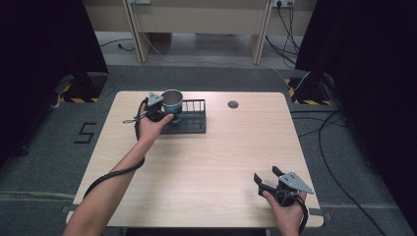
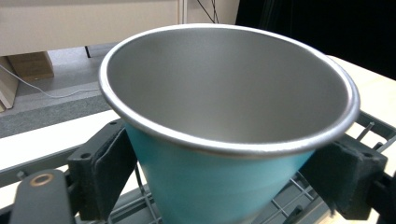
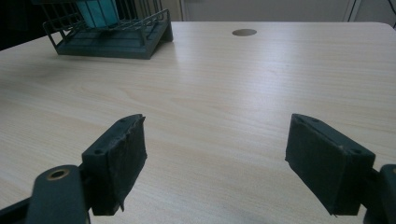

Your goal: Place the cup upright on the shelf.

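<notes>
My left arm stretches forward across the surface, hand on the left tongs at the far-left rack. Left tongs are clamped on the cup: in the left gripper view a pad sits on each side of its teal wall, just under the steel rim. Cup is upright, over the wire rack at its left end; can't tell if it rests on the wires. My right hand sits low at the near-right edge, wrist bent slightly inward. Right tongs are wide apart, holding nothing, hovering just above bare wood, pointing toward the rack.
</notes>
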`<move>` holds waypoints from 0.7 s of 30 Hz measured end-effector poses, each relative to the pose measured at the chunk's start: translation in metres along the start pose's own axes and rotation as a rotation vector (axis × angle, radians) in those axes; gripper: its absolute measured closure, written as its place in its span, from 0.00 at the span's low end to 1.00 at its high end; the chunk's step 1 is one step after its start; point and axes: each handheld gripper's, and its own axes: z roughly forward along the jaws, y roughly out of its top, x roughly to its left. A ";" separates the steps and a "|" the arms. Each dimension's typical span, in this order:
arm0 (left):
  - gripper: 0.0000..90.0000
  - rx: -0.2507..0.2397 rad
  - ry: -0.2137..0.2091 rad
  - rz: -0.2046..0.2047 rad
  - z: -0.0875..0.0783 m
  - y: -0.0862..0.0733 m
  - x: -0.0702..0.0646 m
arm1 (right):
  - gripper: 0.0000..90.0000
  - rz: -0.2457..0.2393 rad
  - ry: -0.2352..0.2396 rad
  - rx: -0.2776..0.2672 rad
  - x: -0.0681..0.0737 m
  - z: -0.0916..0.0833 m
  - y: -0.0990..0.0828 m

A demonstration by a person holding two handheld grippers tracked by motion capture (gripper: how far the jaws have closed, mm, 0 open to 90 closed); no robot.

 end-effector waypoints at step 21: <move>0.16 -0.023 -0.010 0.042 -0.017 0.002 -0.001 | 0.23 0.004 0.002 0.003 0.001 0.001 0.000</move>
